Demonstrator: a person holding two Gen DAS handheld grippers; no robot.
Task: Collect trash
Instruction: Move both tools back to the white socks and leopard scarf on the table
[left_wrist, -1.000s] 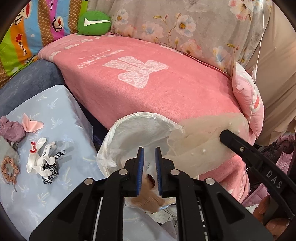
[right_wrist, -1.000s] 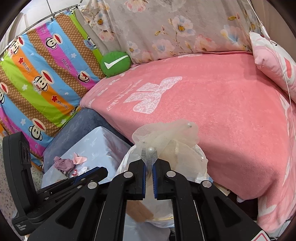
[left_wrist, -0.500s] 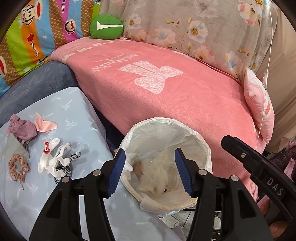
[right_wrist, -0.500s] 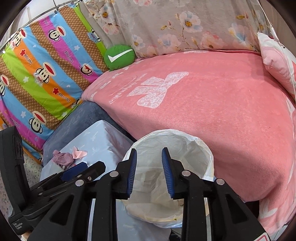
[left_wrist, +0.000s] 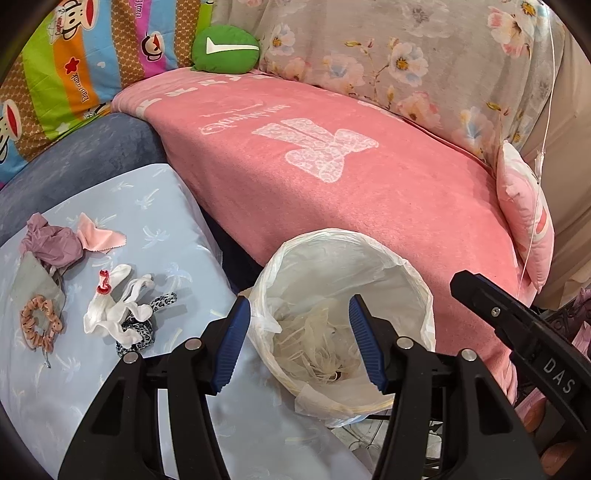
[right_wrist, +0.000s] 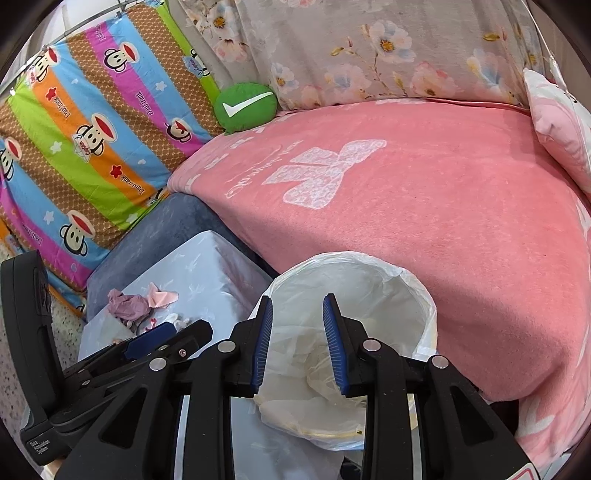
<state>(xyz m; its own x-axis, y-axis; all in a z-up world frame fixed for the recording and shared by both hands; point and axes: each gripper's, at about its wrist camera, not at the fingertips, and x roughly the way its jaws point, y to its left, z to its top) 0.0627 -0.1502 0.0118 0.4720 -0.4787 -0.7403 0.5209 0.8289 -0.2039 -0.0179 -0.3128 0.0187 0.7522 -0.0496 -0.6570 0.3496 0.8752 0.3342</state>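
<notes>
Bin (left_wrist: 413, 280) between table (left_wrist: 155, 206) and sofa (left_wrist: 369, 206)

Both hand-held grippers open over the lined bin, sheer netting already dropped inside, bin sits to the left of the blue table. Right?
Not quite: the lined bin sits to the right of the blue table, as the left wrist view shows. The rest holds: left hand-held gripper and right hand-held gripper are open, and the sheer netting lies inside.
</notes>
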